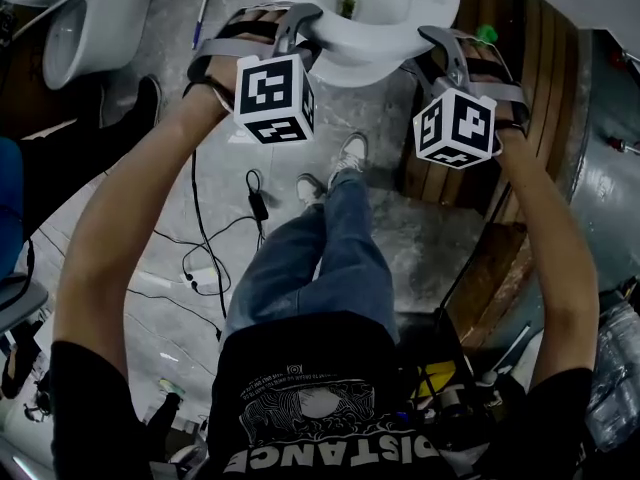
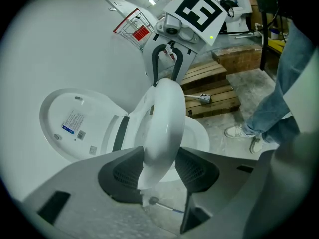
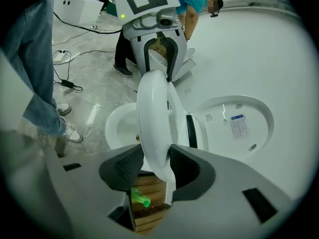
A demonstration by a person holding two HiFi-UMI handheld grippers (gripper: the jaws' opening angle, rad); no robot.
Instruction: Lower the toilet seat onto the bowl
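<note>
Grey concrete floor (image 1: 420, 238) strewn with black cables (image 1: 205, 238) fills the head view, and from up there I look down past the person's jeans (image 1: 320, 268) to the white toilet bowl (image 1: 395, 18) at the top edge. The left gripper (image 1: 298, 26) and right gripper (image 1: 440, 46) reach to either side of the bowl, but from that angle I cannot judge the grip.

The gripper views settle it. In the left one, the toilet seat (image 2: 164, 123) stands on edge, tilted partway over the bowl and not yet resting on it. Its near rim is wedged between my left jaws with both dark pads against it. The lid (image 2: 75, 123) stands open behind, its label showing. Across the seat I see the right gripper clamped on the opposite rim, and beyond it a wooden pallet (image 2: 214, 91) and a sneaker (image 2: 239, 132).

The right gripper view mirrors this: the right jaws pinch the seat's other side, a pad touching each face. It shows plainly a green bottle (image 3: 139, 198) lying on wood below the jaws, which the head view gives only as a green speck. It also shows a second person (image 3: 192, 1) in a teal shirt bent over in the background. The head view adds a second toilet (image 1: 85, 28) at its left edge
</note>
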